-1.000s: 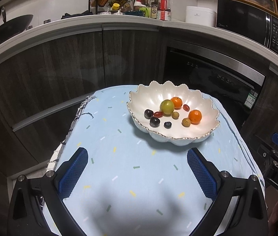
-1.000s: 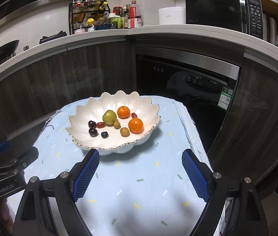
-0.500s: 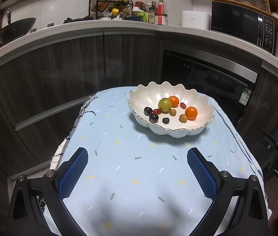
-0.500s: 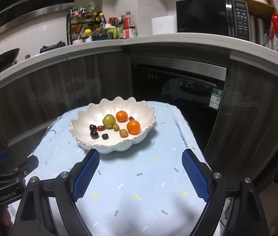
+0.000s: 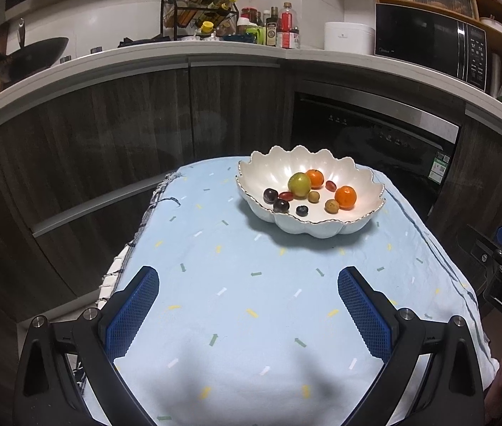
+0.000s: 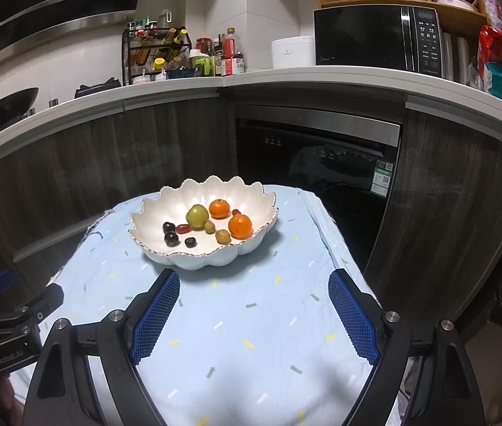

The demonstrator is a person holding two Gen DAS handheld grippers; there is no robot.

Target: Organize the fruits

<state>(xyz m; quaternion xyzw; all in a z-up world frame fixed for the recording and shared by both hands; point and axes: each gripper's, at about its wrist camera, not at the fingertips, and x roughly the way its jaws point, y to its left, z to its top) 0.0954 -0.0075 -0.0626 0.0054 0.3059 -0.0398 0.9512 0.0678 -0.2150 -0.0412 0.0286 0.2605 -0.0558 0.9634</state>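
Note:
A white scalloped bowl [image 5: 361, 181] stands at the far end of a table under a light blue cloth [image 5: 251, 301]. It holds a green fruit [image 5: 299, 184], two oranges [image 5: 345, 197], dark plums [image 5: 270, 195], red dates and small brown fruits. The bowl [image 6: 251, 195] and the green fruit [image 6: 197, 216] also show in the right wrist view. My left gripper [image 5: 249, 309] is open and empty, well short of the bowl. My right gripper [image 6: 253, 310] is open and empty, just in front of the bowl.
Dark wood cabinets and a built-in dishwasher [image 6: 318, 170] stand right behind the table. The counter above carries a spice rack [image 5: 197, 14], bottles, a white cooker and a microwave [image 6: 378, 39]. A wok [image 5: 20, 60] sits at the far left. The cloth edges drop off left and right.
Both grippers have drawn back and up from the bowl, which now looks smaller and farther. Both stay open and empty. The fruits have not moved.

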